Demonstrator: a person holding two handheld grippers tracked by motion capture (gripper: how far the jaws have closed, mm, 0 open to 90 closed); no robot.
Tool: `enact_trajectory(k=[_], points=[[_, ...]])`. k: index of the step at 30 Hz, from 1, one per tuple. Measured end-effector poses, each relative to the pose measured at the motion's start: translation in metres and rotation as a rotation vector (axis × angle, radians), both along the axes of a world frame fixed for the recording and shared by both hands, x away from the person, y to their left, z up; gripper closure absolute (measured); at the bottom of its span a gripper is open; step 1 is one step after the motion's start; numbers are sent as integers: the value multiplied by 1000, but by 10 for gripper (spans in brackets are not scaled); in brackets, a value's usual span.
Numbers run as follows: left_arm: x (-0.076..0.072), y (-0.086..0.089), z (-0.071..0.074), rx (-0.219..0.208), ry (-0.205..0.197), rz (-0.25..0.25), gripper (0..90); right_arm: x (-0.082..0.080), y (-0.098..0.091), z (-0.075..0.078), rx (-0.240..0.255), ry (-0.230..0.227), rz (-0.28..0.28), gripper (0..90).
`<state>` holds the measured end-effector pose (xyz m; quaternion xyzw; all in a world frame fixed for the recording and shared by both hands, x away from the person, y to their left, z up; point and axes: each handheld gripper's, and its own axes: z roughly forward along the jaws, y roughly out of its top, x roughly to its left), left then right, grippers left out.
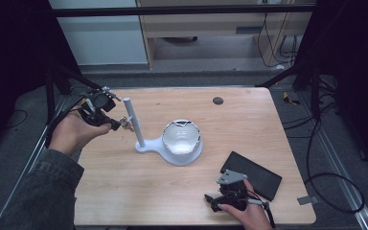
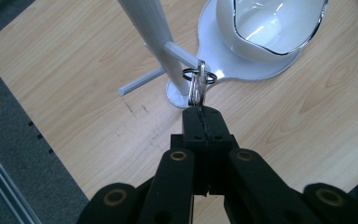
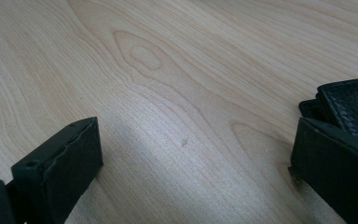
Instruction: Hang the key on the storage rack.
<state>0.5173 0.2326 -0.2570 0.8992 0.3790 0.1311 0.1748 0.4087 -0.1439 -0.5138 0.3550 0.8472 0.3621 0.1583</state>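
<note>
Left hand-held gripper clamped on key ring at stand peg; right hand-held gripper wide, empty.

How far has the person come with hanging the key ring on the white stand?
Done: the left gripper is shut on the key ring and has it at a peg of the white stand. In hand: the ring seems to sit around the peg's tip. Left: slide it on fully and let go. The right gripper rests open on the table.

We see the table evenly lit from above while its surroundings sink into darkness. Glare streaks the white bowl, and the right gripper view looks soft.
</note>
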Motion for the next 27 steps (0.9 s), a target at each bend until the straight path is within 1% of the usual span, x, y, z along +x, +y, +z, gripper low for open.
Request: enact_trajectory(k=[7,11,12,14,15,20,25,27], points=[[3,-1,0,-2,-6,6,900,0,0,0,1,0,0,20],[4,-1,1,-1,-1,5,900,0,0,0,1,3,-1,20],[5,-1,1,-8,-4,11,900,0,0,0,2,1,1,20],[6,-1,1,-9,-5,14,900,0,0,0,2,1,1,20],[7,-1,1,-1,-2,12,900,0,0,0,1,3,1,20],[8,-2,0,-4,-3,20,900,0,0,0,0,0,1,20],[7,-2,1,1,-1,13,900,0,0,0,2,1,2,20],[6,-3,1,-1,-1,19,900,0,0,0,1,1,1,20]])
